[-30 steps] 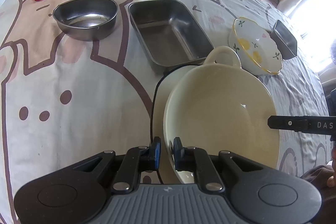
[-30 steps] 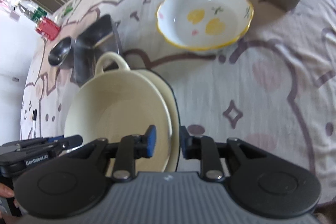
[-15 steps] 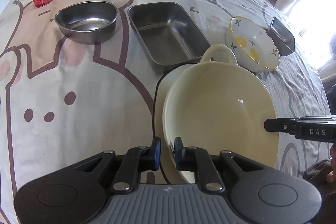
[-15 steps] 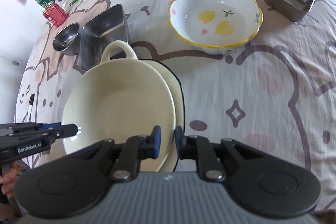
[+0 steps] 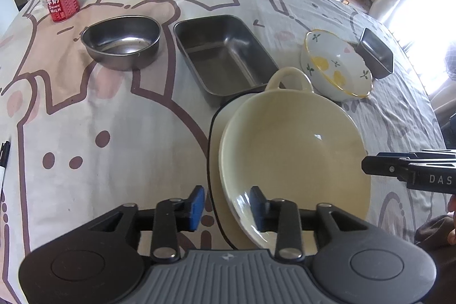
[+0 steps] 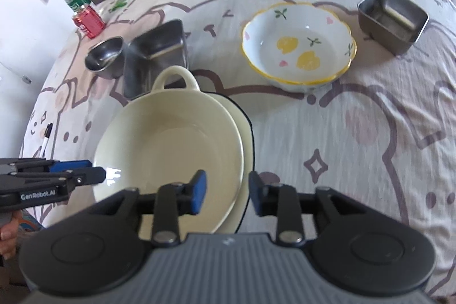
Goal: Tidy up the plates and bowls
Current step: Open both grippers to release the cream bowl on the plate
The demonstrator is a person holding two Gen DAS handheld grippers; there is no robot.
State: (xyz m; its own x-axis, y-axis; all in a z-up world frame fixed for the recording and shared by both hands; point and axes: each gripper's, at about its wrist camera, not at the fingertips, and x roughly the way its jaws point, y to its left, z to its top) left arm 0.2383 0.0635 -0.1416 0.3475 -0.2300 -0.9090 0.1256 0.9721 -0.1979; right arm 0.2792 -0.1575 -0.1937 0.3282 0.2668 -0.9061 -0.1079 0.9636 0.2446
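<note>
Both tongs, left (image 5: 226, 204) and right (image 6: 225, 190), are opening around opposite rims of the cream handled ceramic bowl (image 5: 290, 150) nested off-centre on the black-rimmed cream plate (image 6: 245, 130); a snagged pad could tip it.

Bare tablecloth (image 5: 114, 133) left of the cream bowl (image 5: 293, 150) lies open; steel tray (image 5: 222, 56) crowds its far rim.

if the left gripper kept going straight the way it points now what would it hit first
Most likely the near rim of the cream bowl, which lies between the opening jaws of the left gripper, stacked on a cream plate. Depth is uncertain.
</note>
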